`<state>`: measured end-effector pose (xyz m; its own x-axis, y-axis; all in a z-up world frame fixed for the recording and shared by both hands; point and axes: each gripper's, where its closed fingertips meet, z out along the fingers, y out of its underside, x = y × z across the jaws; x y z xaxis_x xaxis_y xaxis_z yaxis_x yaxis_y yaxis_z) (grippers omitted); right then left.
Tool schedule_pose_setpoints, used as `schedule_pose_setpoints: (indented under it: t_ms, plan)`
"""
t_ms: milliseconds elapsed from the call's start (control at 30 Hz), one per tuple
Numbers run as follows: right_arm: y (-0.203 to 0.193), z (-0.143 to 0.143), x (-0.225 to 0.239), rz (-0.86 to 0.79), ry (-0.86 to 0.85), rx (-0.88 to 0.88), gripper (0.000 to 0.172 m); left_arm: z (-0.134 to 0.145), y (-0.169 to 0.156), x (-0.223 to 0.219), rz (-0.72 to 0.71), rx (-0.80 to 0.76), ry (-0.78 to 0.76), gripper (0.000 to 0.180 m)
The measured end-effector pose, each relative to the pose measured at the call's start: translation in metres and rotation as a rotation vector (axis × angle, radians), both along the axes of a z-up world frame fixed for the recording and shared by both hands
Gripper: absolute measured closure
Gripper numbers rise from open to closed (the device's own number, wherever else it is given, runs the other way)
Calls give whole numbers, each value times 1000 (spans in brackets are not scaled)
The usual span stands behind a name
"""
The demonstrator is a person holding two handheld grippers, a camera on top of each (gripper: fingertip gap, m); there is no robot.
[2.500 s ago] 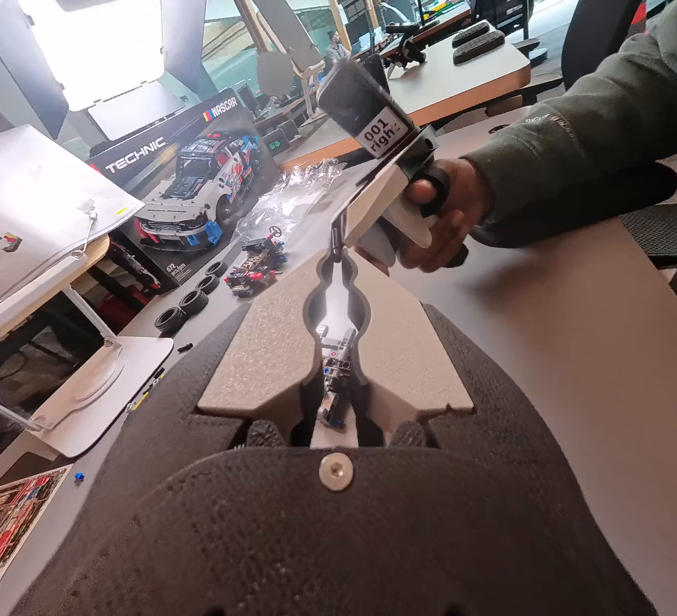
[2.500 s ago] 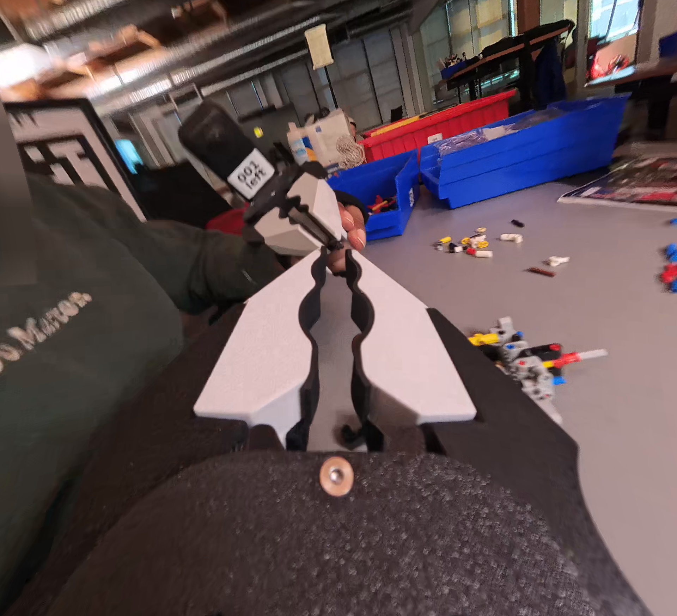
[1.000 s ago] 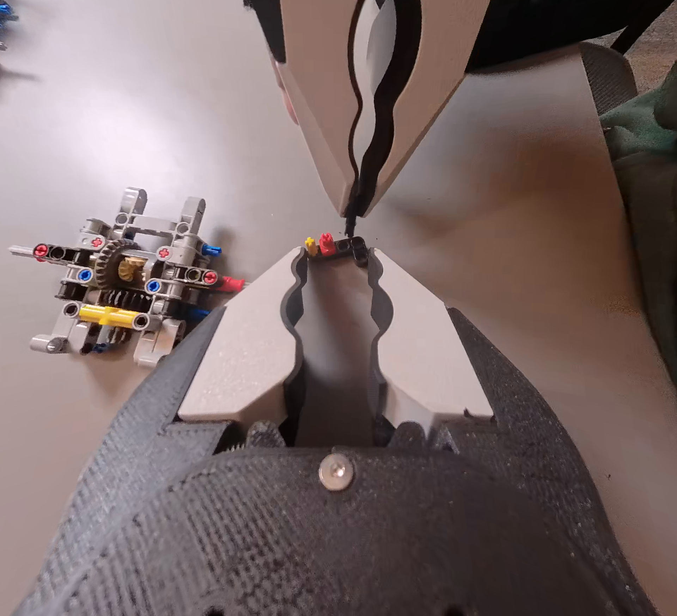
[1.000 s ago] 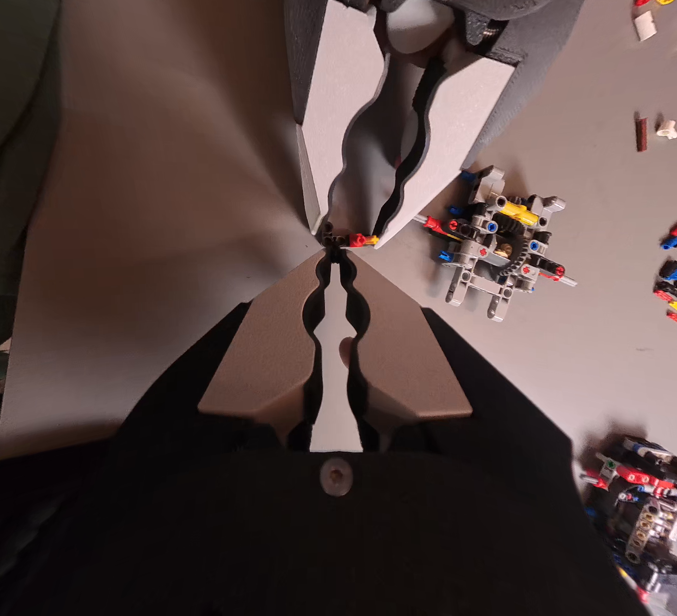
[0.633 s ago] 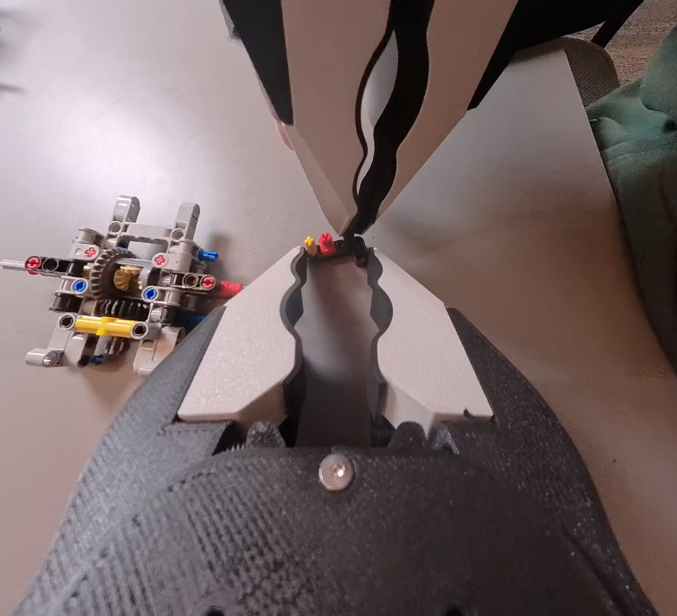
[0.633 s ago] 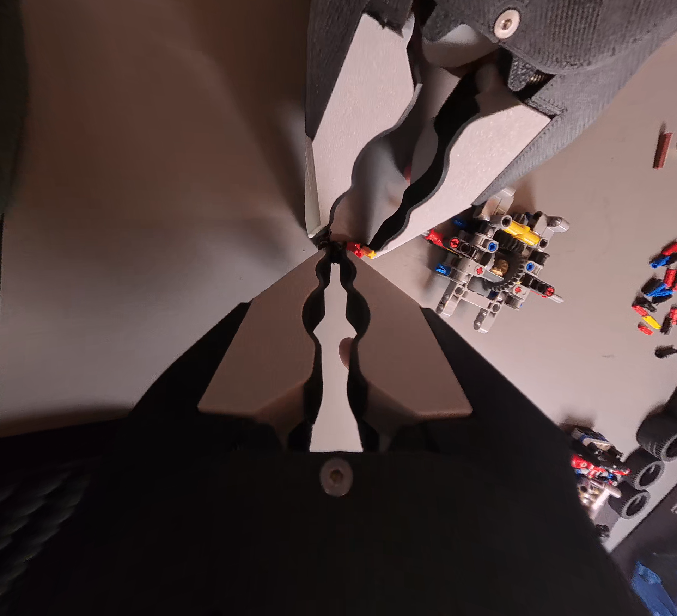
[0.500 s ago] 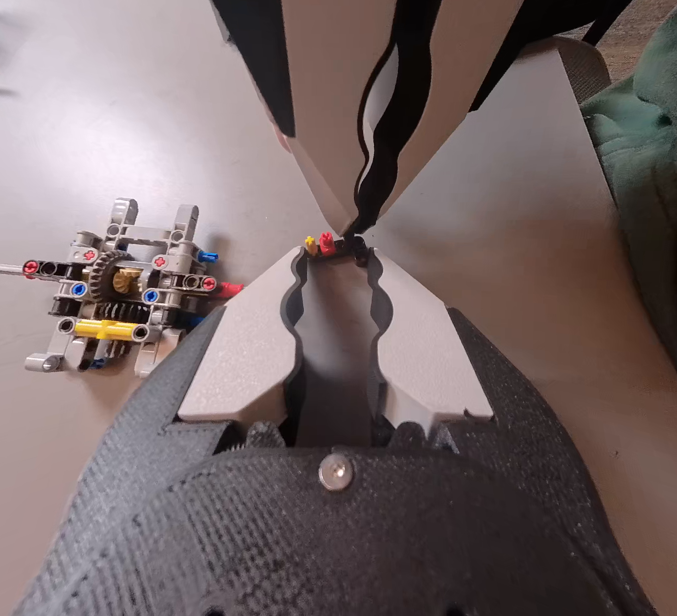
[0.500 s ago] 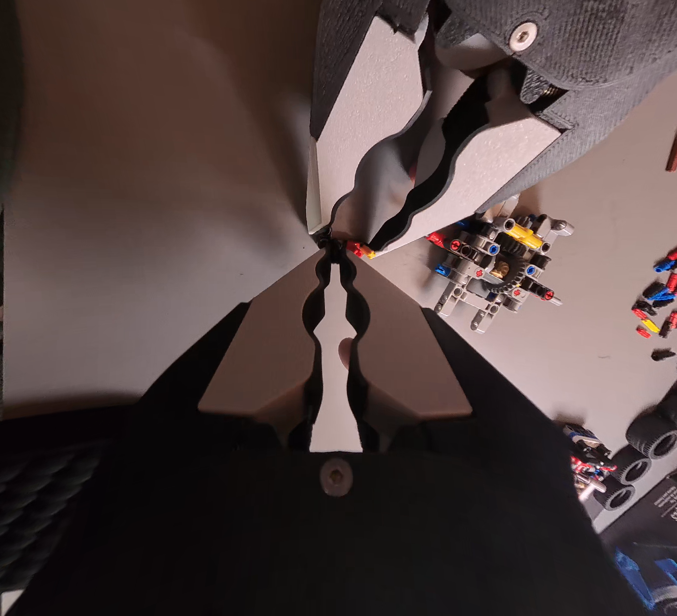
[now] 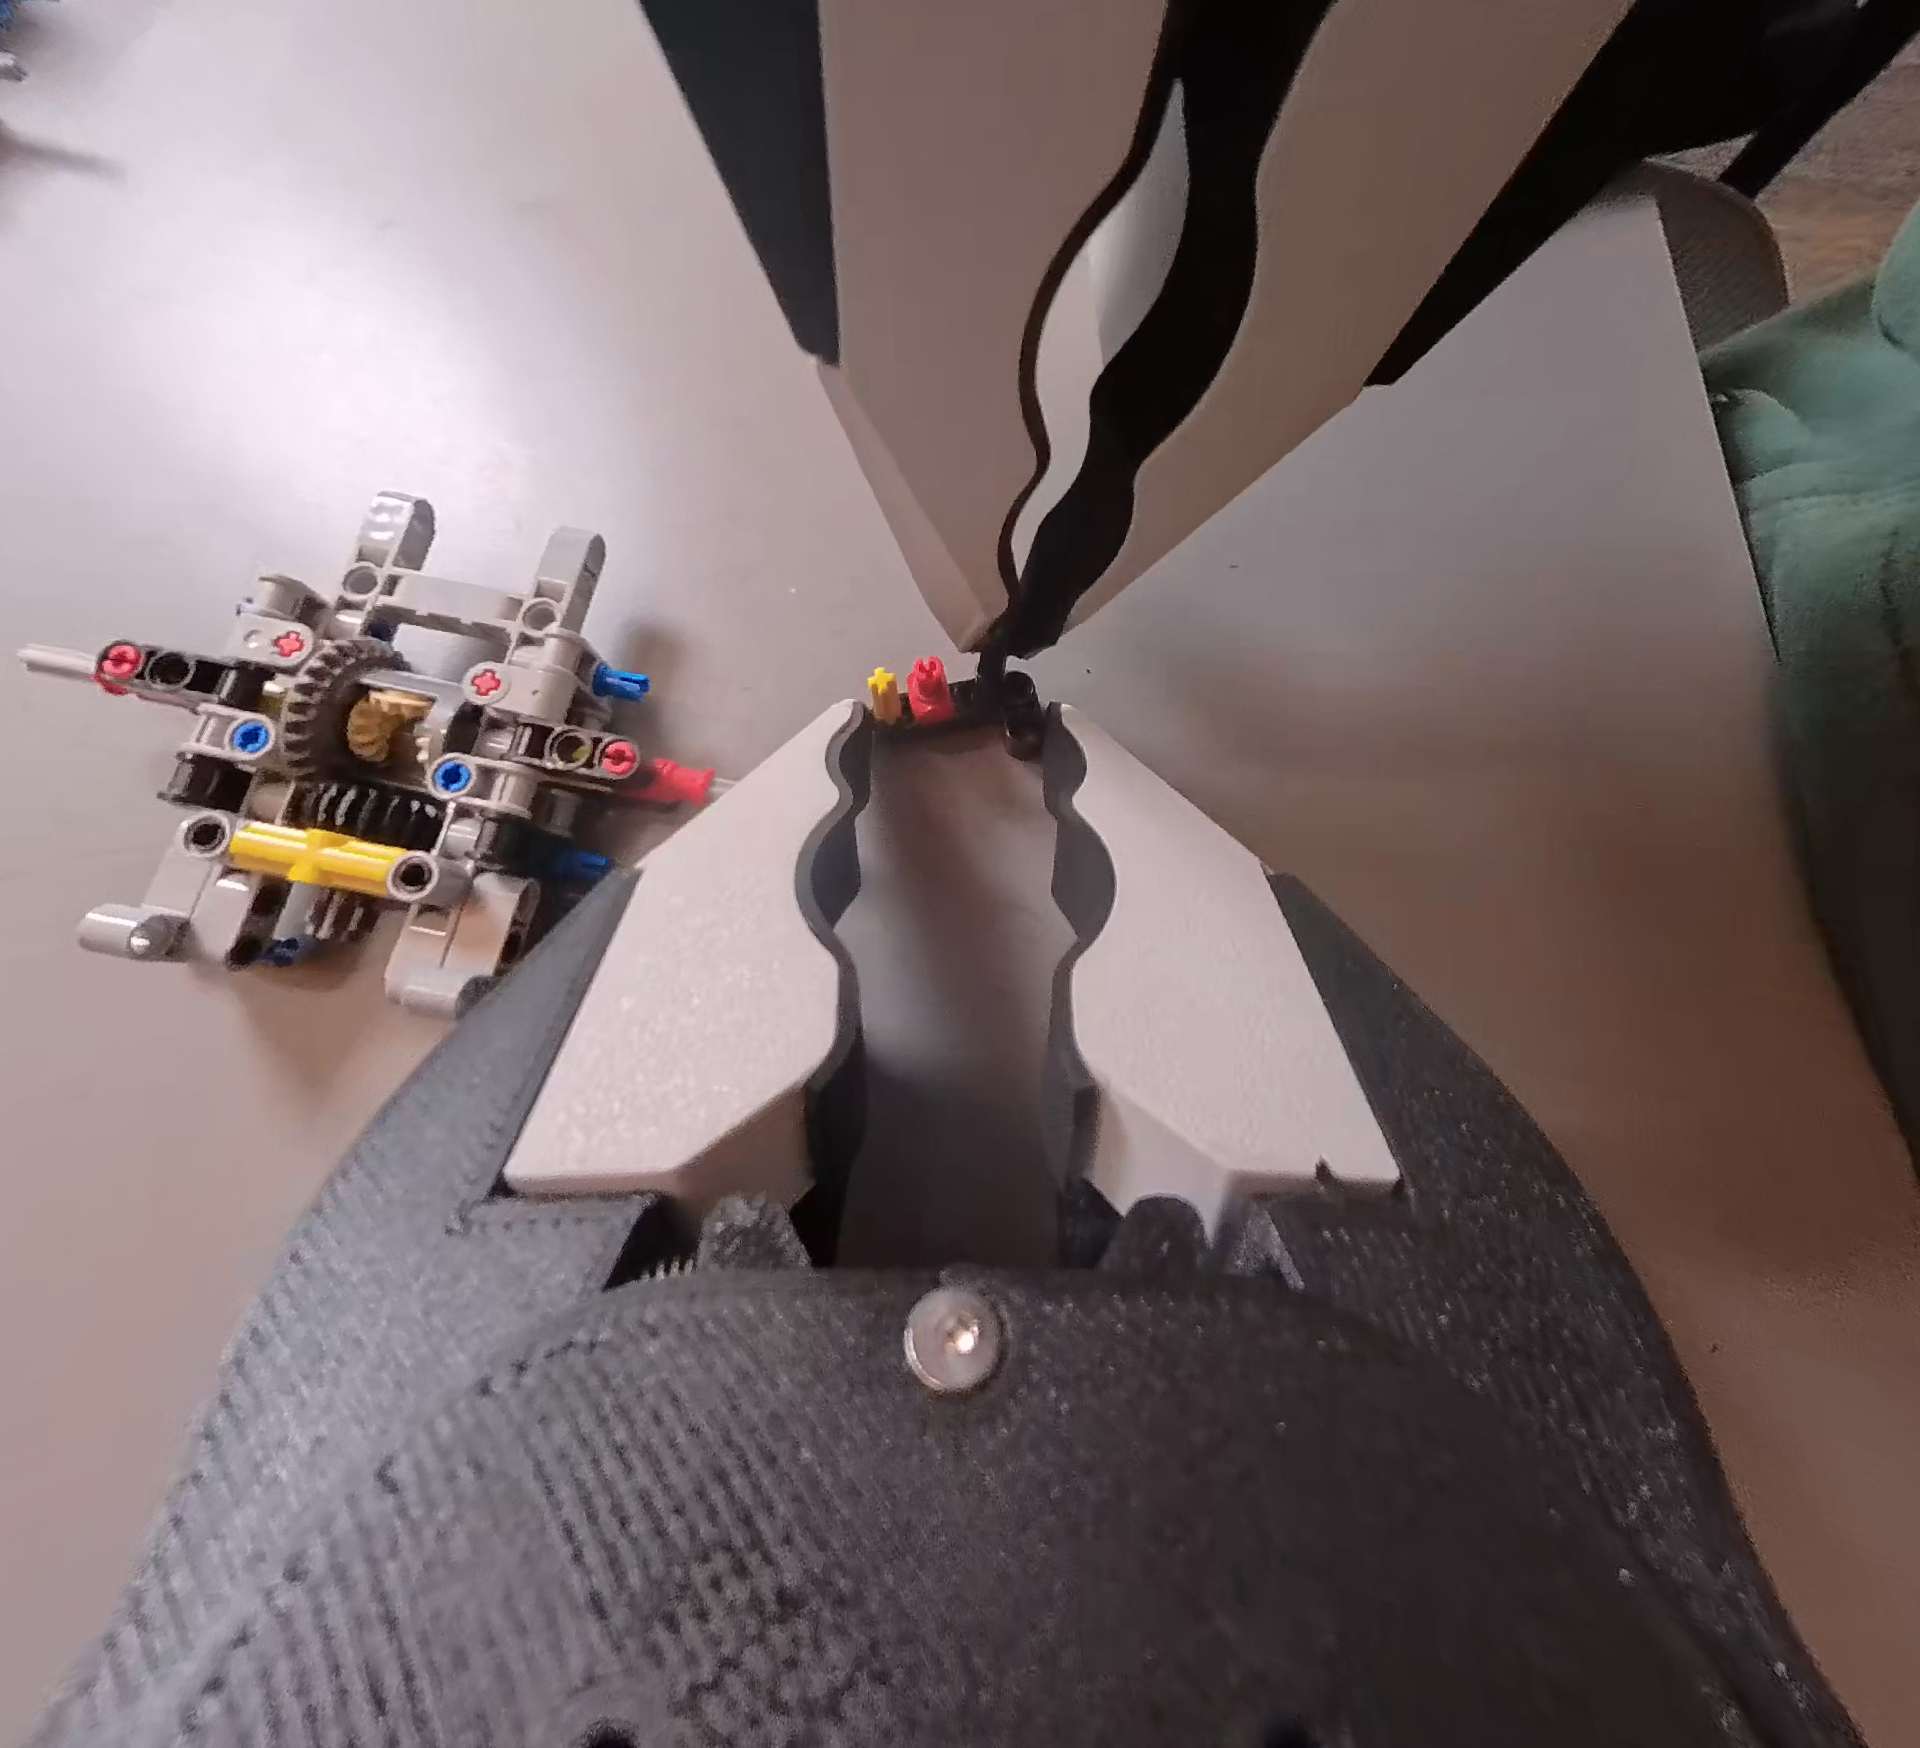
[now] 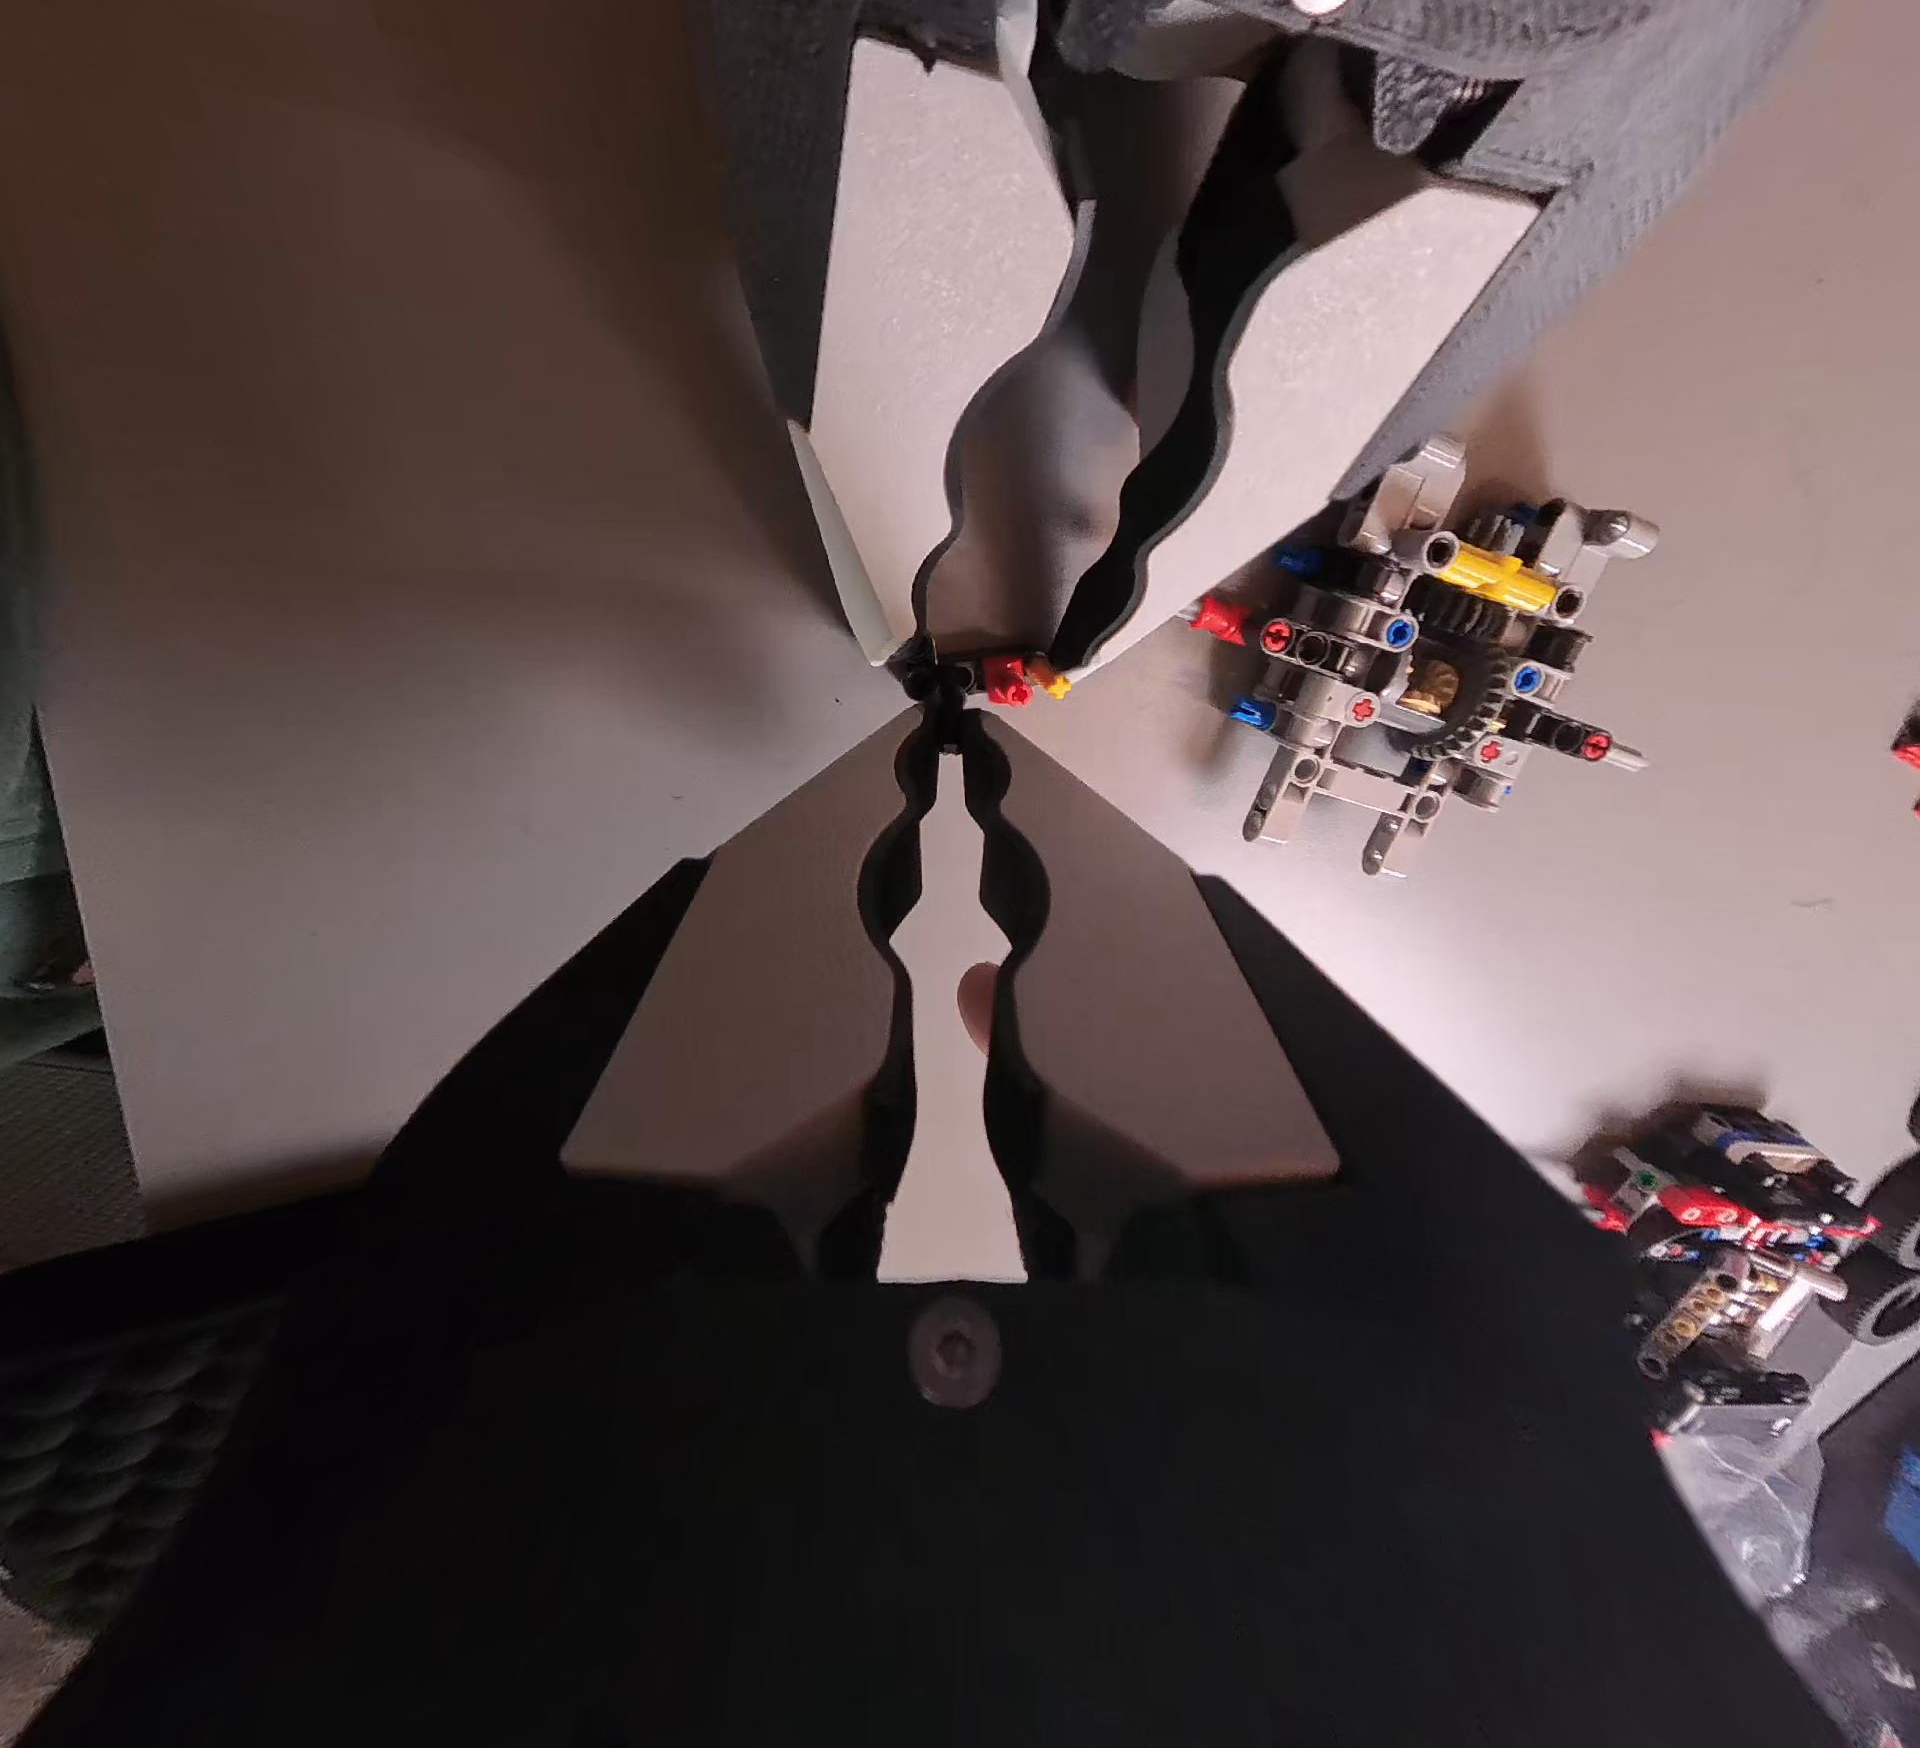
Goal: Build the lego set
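Black beam (image 9: 961, 709): a short toy-brick piece spanning the tips of the left gripper (image 9: 958, 719), raised above the grey table (image 9: 416, 140); a yellow peg (image 9: 882, 692) and a red peg (image 9: 928, 688) stand up from it.
Left gripper: jaws set narrow, each tip against one end of the beam, seemingly to keep the holes facing up and steady.
Right gripper (image 10: 948, 734): comes from the opposite side, tips nearly together on a thin black pin (image 9: 1000, 659) whose lower end meets the beam's free end, beside the red peg; this looks like a fitting pose.
Gear assembly (image 9: 343, 742): grey-and-black brick frame with a gear and a yellow axle, flat on the table just left of the left gripper, untouched.
Other parts (image 10: 1756, 1231): a further brick cluster, well apart, at the table's edge.
Green sleeve (image 9: 1849, 493): the person's clothing, at the right margin.
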<state>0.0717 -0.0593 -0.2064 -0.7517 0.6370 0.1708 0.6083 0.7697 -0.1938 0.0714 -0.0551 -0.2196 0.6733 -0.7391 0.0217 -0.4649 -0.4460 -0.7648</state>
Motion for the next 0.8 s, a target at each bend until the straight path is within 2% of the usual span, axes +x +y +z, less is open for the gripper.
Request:
schedule_pose_setpoints:
  t_ms: [67, 133, 200, 300, 433, 667, 800]
  plan:
    - [0, 0, 0, -15, -2, -8, 170, 0, 1, -1, 38, -12, -10, 149]
    - [0, -1, 1, -22, -7, -13, 170, 1, -3, 1, 35, -34, -33, 141]
    - [1, -1, 1, -26, -6, -20, 170, 3, -8, 2, 20, -55, -62, 140]
    - [1, 0, 3, -32, 4, -45, 170, 5, -16, 1, -30, -64, -86, 149]
    - [3, 7, 5, -64, 46, -91, 170, 6, -10, -5, -17, -48, -87, 152]
    - [18, 0, 13, -128, 58, -91, 170, 5, -15, 18, -78, -31, -64, 173]
    - [15, -3, 9, -121, 76, -141, 170, 3, -19, 32, -140, 20, -7, 166]
